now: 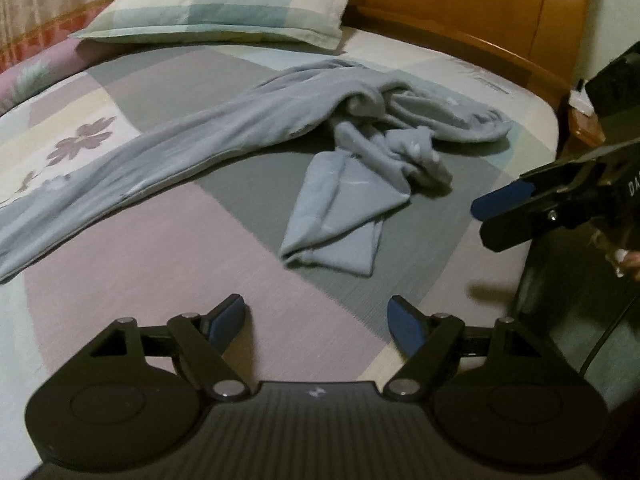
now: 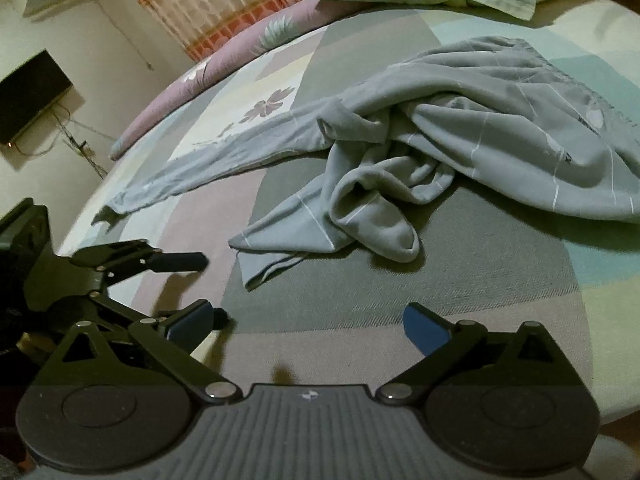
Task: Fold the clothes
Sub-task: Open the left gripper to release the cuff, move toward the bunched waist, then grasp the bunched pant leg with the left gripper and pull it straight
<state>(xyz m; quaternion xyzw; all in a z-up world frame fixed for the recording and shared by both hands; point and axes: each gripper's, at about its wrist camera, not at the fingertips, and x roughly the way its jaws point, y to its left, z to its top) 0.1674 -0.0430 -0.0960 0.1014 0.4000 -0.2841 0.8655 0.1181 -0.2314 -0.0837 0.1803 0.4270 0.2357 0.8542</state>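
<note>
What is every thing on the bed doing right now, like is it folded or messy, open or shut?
Grey-blue garment: crumpled, unfolded, one long part stretched out, lying on the bed.
Pillow: lying flat at the head of the bed.
Bedsheet: spread flat.
Left gripper: open, empty, above the sheet.
Right gripper: open, empty, short of the garment.

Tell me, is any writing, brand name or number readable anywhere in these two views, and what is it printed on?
"DA": pale letters on the black body of the right gripper, cut off by the picture's edge in the left wrist view.
Small pale emblem on each gripper's ribbed base: a mark, no readable letters.
Grey garment, bedsheet, pillow: patterns only, no words.
</note>
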